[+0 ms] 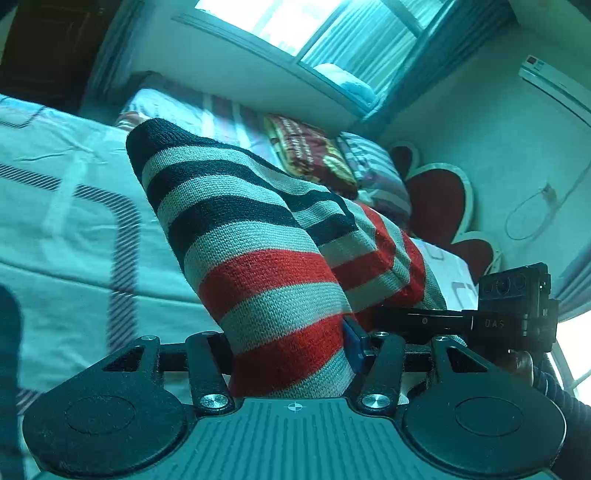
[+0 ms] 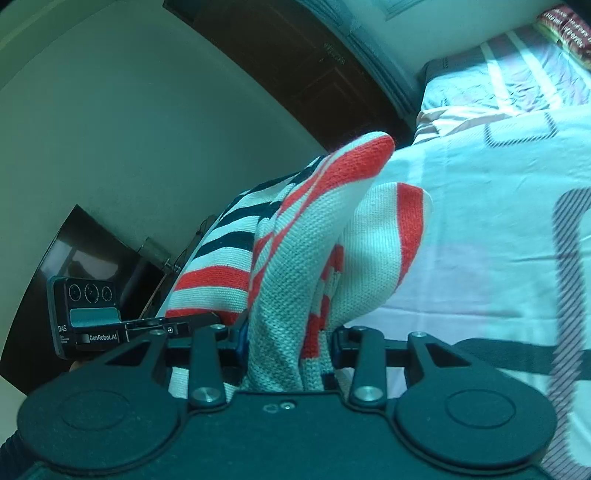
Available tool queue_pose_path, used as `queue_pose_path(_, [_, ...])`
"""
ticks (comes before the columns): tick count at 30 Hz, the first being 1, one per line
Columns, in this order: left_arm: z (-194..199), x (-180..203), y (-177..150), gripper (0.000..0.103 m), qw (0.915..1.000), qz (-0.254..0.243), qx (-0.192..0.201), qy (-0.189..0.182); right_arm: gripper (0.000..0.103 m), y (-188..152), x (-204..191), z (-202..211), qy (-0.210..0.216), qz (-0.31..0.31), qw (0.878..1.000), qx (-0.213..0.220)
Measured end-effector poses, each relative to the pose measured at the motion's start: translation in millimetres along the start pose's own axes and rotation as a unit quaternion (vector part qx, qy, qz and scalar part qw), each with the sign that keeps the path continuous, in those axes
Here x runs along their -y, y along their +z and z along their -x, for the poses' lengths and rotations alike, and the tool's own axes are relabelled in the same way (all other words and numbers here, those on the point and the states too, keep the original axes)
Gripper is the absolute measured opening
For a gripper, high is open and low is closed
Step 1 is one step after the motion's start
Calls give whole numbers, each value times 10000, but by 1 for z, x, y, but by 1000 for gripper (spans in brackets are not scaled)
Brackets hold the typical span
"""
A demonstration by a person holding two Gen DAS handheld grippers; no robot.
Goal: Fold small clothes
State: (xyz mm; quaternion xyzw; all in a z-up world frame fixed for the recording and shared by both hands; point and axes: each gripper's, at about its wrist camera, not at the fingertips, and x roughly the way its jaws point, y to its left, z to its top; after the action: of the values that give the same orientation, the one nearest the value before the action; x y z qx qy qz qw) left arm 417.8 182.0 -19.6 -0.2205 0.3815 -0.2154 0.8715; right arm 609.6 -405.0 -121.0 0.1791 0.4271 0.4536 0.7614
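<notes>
Striped knit garment [image 1: 258,236] held clear above the bed [image 1: 55,206], bunched, no fold visible. Left gripper [image 1: 291,354] and right gripper [image 2: 288,350] each clamp an end, fingers part-closed. Folding appears largely outstanding.

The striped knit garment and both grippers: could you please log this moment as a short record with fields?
garment: striped knit garment, red, dark and pale bands, bunched and lifted off the bed
left gripper: shut on the garment
right gripper: shut on the garment
surface: bed with pale patterned cover
background: window, pillows, dark door
fold state: not laid flat, no finished fold visible
</notes>
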Motion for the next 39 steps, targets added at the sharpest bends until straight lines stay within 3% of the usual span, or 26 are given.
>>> queue_pose_path(12, [-25,-90,-39,54,9963,393,-538,548,38,-34,36,-97,84,-749,9958,-513])
queue_pose_path(13, [-27,-96,-43,61,9963,439,-503,539,38,-34,44,-100,75,-846,9950,-531])
queue_pose_path(15, [-30,-103,-54,65,9967,576,-347,450,37,-34,58,-103,213,-1029,9927,-590])
queue_pose_path(20, [-27,-105,-61,66,9977,537,-197,372,41,-27,57,-99,244,-733,9938,-797])
queue_pose_path(22, [-24,-104,-58,68,9981,414,-160,430,57,-21,46,-83,21,-499,9969,-614])
queue_pose_path(24, [-22,-105,-52,68,9981,407,-185,421,64,-15,48,-71,-49,-429,9985,-326])
queue_pose_path(26, [-21,-107,-49,69,9980,475,-107,394,64,-9,56,-71,17,-537,9982,-268])
queue_pose_path(33, [-26,-116,-43,72,9958,743,175,510,63,-10,53,-95,-175,-75,9998,-91])
queue_pose_path(34, [-26,-117,-43,72,9954,734,250,566,53,-10,44,-98,-233,187,9995,-38])
queue_pose_path(36, [-27,-113,-44,72,9943,524,332,866,46,-11,37,-94,-351,509,9981,62])
queue_pose_path(38, [-27,-113,-46,72,9936,552,357,923,47,-7,40,-93,-602,538,9967,28])
queue_pose_path(39, [-24,-111,-47,72,9931,568,398,942,56,-5,42,-90,-715,520,9961,44])
